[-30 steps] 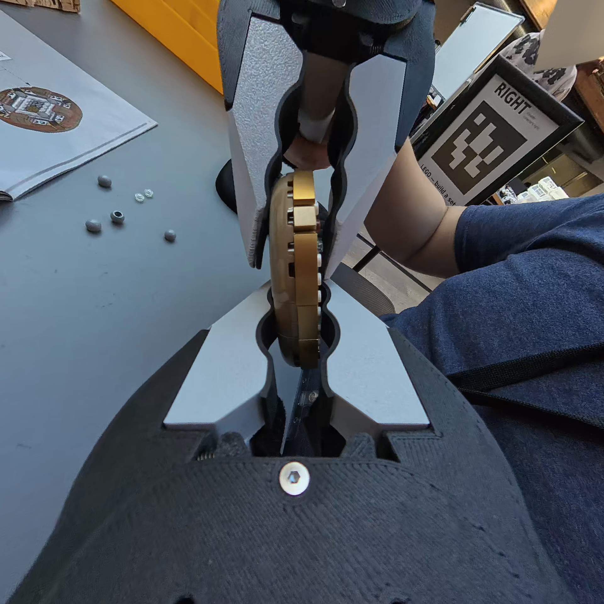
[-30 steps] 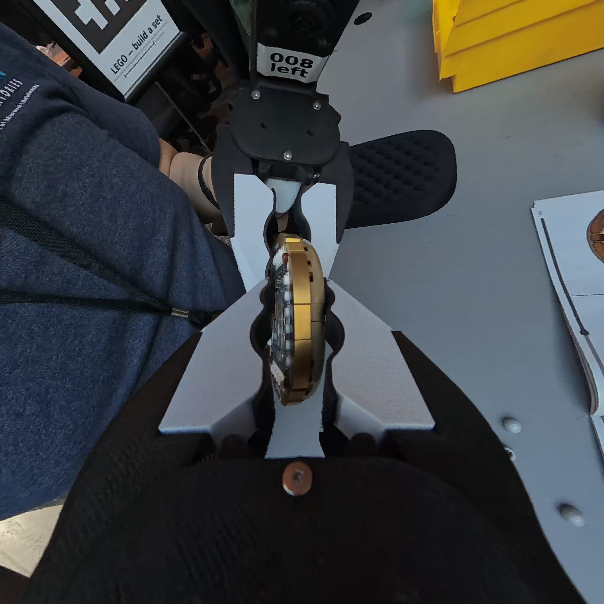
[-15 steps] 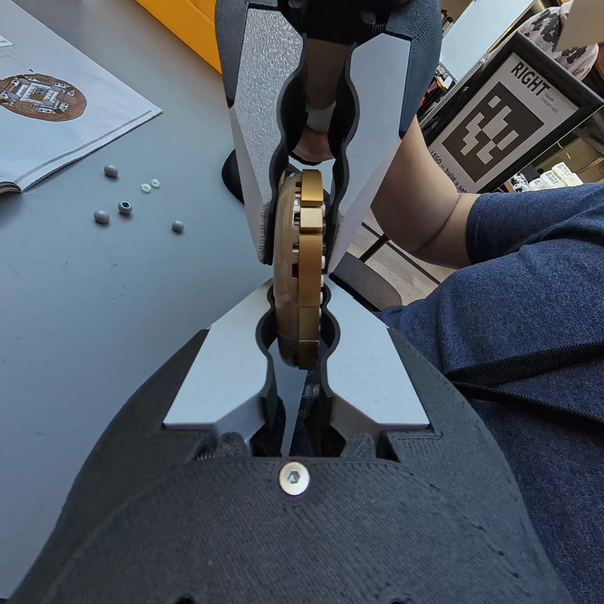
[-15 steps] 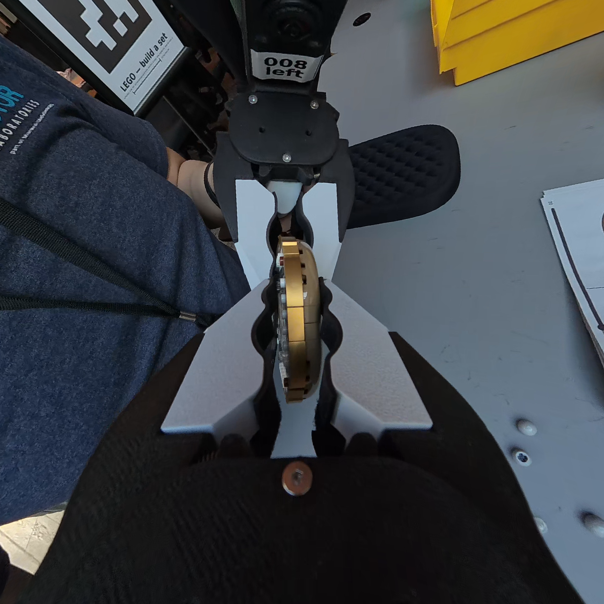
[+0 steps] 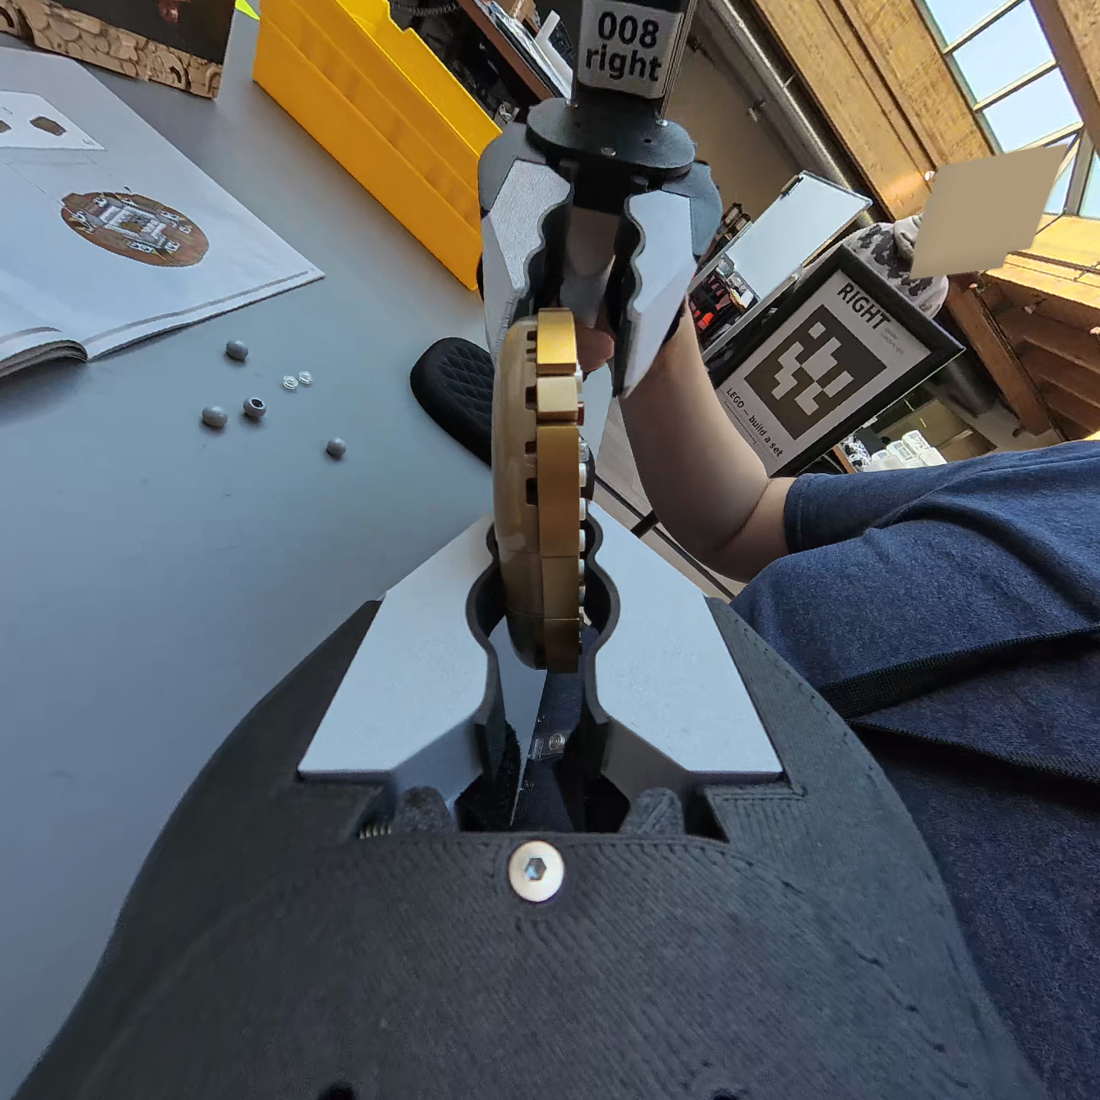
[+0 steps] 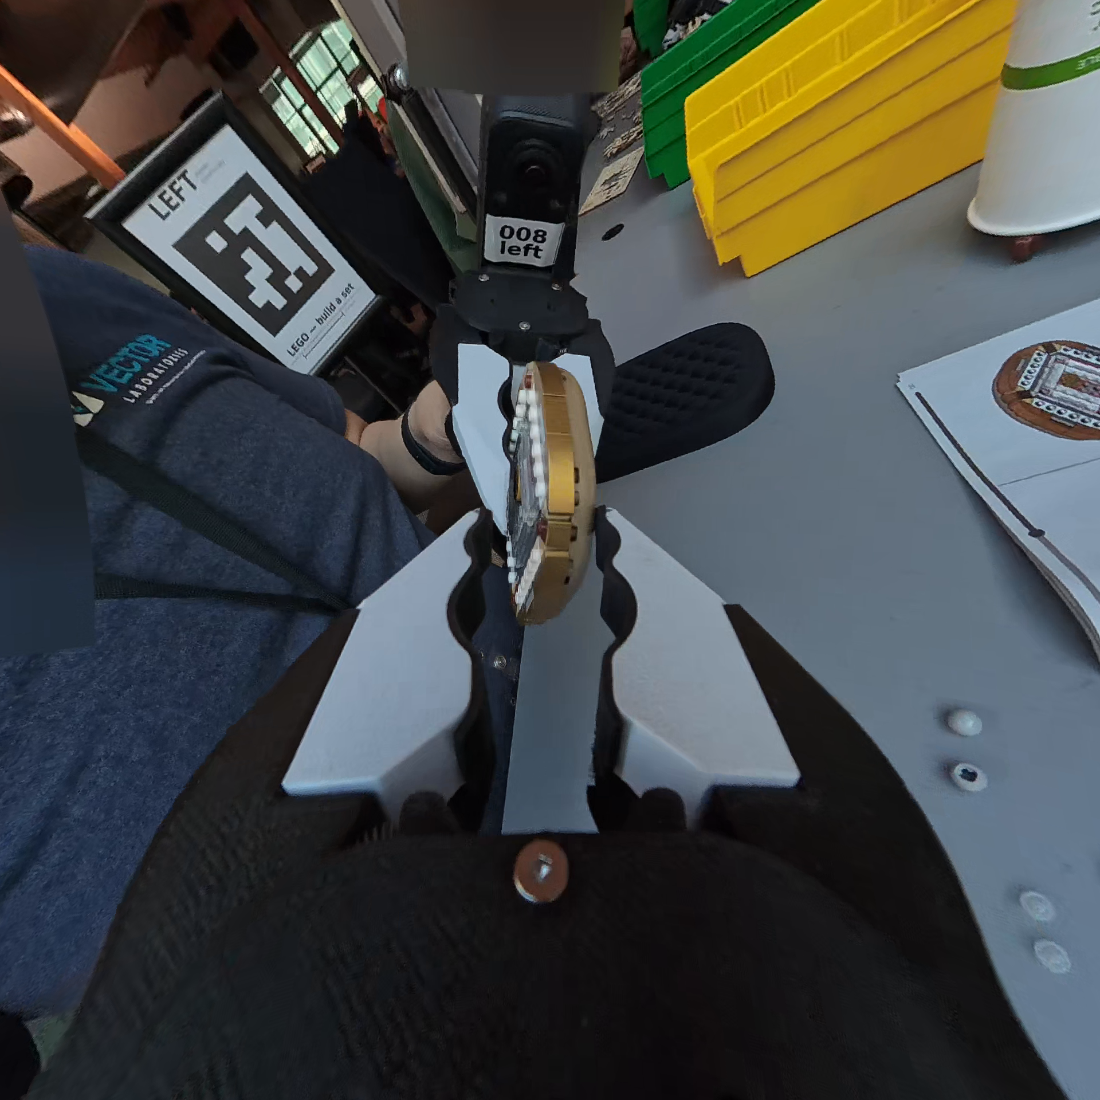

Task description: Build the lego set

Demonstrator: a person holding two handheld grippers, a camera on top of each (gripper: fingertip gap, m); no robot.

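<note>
In the left wrist view, the left gripper [image 5: 544, 571] clamps its jaws on the lower edge of the round gold lego disc [image 5: 538, 494], held edge-on above the grey table [image 5: 149, 565]. At twelve o'clock, the right gripper [image 5: 586, 333] hangs with jaws apart, just beyond the disc's top. The stacked yellow plastic bins [image 5: 381, 131] at eleven o'clock show no visible contents. In the right wrist view, the right gripper [image 6: 538, 538] stands wide open around the disc [image 6: 556, 500]; yellow bins [image 6: 833, 137] and green plastic bins [image 6: 702, 77] sit at one o'clock, their contents hidden.
</note>
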